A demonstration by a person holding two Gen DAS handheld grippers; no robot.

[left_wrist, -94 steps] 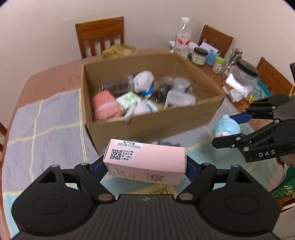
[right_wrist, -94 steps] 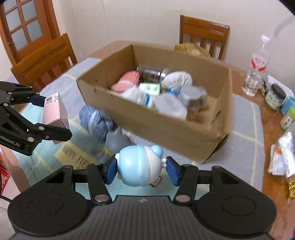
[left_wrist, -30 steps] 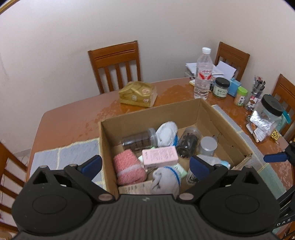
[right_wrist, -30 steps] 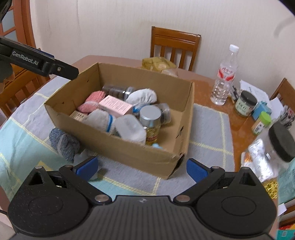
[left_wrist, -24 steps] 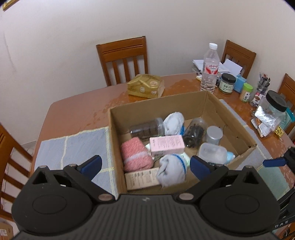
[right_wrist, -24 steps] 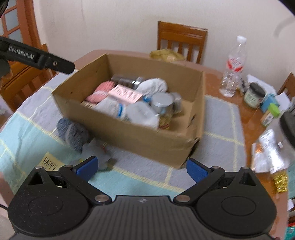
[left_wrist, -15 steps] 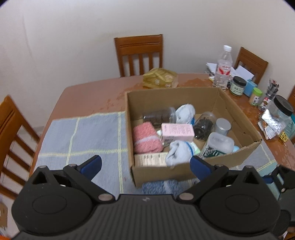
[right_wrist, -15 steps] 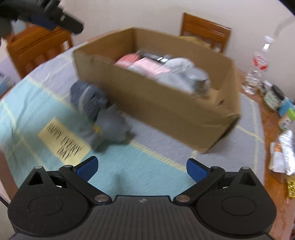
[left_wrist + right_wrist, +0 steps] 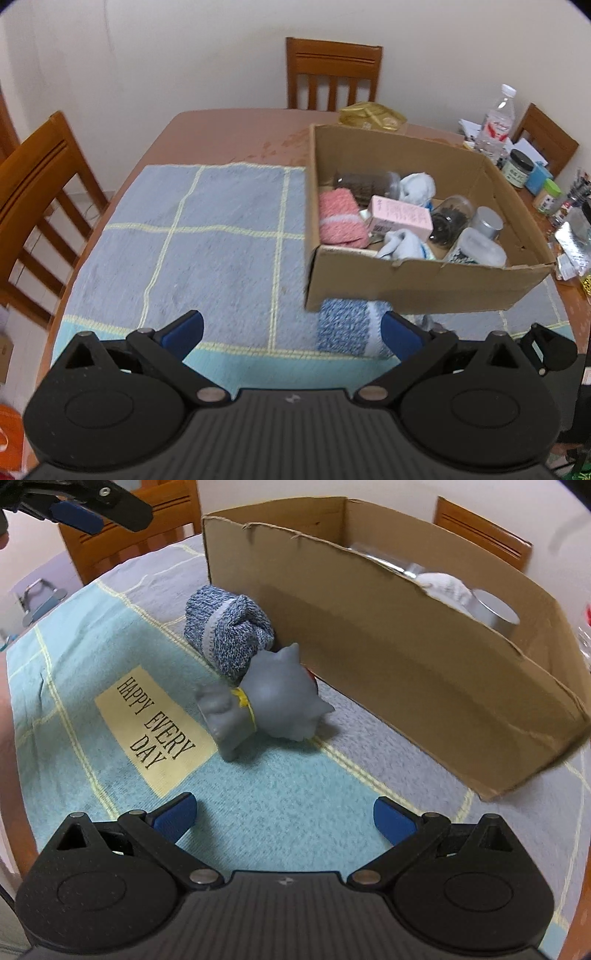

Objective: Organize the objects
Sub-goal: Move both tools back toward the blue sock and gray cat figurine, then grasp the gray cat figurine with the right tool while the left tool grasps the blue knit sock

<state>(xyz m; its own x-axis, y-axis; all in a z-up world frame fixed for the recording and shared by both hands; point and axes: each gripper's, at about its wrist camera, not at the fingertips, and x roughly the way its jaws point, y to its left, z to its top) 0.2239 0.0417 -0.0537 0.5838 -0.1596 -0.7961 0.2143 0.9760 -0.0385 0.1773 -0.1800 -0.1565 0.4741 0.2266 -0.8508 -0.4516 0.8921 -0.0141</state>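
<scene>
The cardboard box is plain brown. The rolled sock is speckled blue with a pale band; the toy figure is grey with a yellow collar. The mat is grey-blue and turquoise, gridded in yellow.

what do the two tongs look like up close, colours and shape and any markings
Both look alike. The left tongs and right tongs are matte black plastic: a ribbed central body with a small pale logo, two rounded housings with circular recesses, and angled linkage arms joined by silver pins. Each finger ends in a blue pad. No cables or sleeves show clearly.
</scene>
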